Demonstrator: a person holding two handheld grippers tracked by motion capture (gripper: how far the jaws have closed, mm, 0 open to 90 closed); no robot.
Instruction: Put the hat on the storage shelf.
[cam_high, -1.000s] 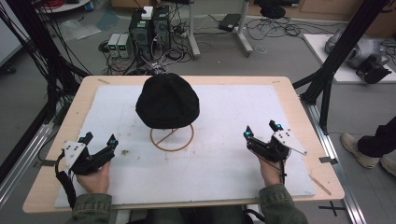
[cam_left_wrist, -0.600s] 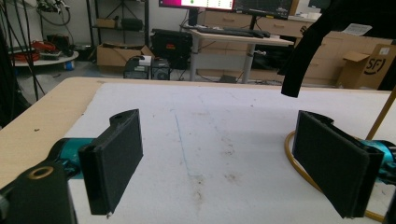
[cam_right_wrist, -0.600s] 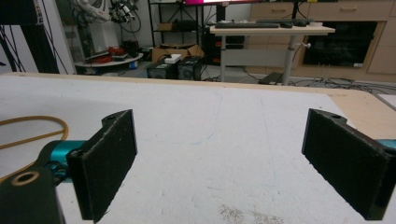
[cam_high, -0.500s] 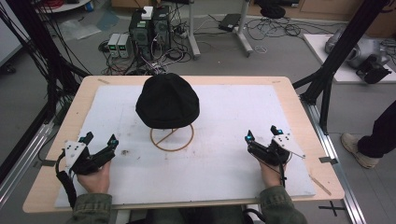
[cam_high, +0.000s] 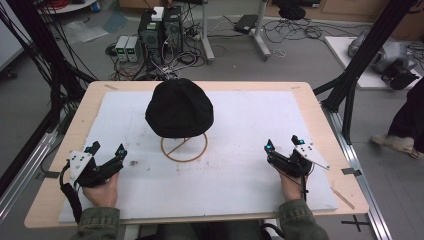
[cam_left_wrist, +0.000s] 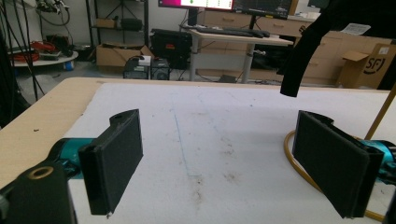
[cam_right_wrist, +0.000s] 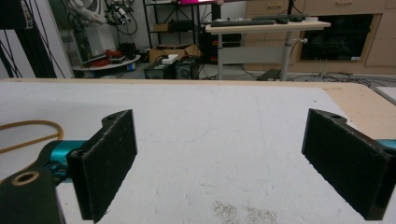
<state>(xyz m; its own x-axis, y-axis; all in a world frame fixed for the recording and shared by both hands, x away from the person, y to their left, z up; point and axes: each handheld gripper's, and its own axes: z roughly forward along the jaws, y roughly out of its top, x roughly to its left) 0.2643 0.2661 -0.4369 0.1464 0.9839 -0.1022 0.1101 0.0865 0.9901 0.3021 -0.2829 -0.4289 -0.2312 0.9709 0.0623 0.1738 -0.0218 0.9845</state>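
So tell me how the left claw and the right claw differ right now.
The left claw sits near the table's left edge, angled up and to the right toward the black hat; the right claw sits near the right edge, pointing more straight ahead. The stand's wooden ring lies right beside the left claw's jaw, farther from the right claw's. Both are open and empty.

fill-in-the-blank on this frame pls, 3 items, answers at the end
1. The black beanie sits on a stand whose ring base is shaped like a ____.
2. The left gripper has its jaws ____.
3. The right gripper holds ____ between its jaws.
4. Both grippers sit over the ____ mat on the wooden table.

Answers: circle; open; nothing; white
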